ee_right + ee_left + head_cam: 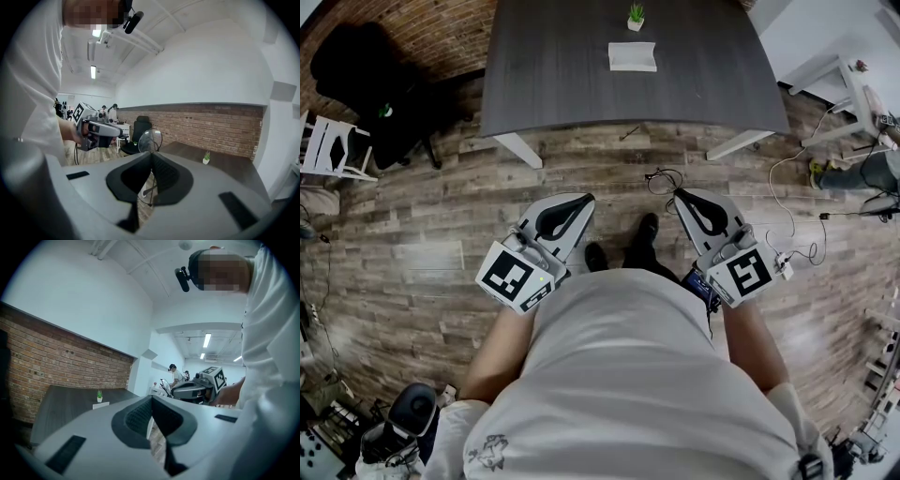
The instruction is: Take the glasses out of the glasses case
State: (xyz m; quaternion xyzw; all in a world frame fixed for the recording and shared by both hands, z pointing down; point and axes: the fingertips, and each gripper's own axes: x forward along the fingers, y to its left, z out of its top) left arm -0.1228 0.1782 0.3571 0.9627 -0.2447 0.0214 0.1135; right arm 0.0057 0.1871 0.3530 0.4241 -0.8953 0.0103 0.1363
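One dark table (562,84) bears what seems a case (632,57).

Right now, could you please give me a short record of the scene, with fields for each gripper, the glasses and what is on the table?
left gripper: shut, nothing between its jaws
right gripper: shut on the glasses
glasses: out of the case, one round lens showing above the jaw tips
glasses case: white, on the dark table, well ahead of both grippers
potted plant: small, just beyond the case
person: standing on the wood floor, short of the table
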